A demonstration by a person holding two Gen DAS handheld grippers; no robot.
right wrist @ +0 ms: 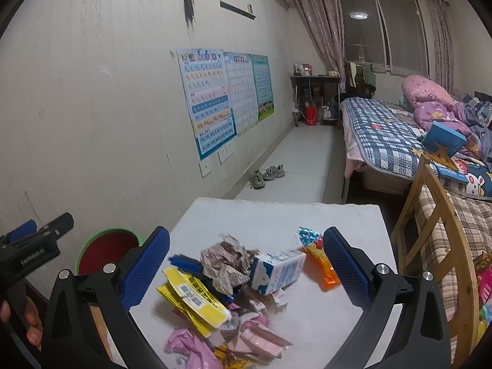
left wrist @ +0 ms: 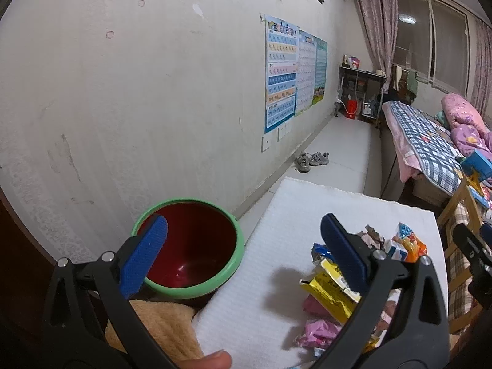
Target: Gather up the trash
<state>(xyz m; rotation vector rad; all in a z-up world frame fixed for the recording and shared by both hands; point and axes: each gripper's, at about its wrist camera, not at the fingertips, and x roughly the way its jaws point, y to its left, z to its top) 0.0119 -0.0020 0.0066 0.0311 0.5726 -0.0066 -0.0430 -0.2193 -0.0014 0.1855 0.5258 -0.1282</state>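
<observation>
A pile of trash lies on the white table top [right wrist: 276, 215]: a yellow wrapper [right wrist: 196, 301], crumpled brown paper [right wrist: 227, 261], a small white-and-blue milk carton [right wrist: 276, 269], an orange snack bag [right wrist: 319, 261] and pink wrappers [right wrist: 252, 338]. A red bin with a green rim [left wrist: 190, 246] stands left of the table. My left gripper [left wrist: 246, 252] is open, one finger over the bin, the other over the yellow wrapper [left wrist: 332, 292]. My right gripper [right wrist: 246, 264] is open above the pile, holding nothing. The bin [right wrist: 104, 252] also shows at the left of the right wrist view.
A tan towel [left wrist: 160, 323] lies by the bin. A wooden chair frame [right wrist: 430, 221] and a bed [right wrist: 384, 135] stand to the right. Shoes [right wrist: 267, 173] sit on the floor by the wall. A hand's fingers [right wrist: 30, 323] hold the left gripper's handle.
</observation>
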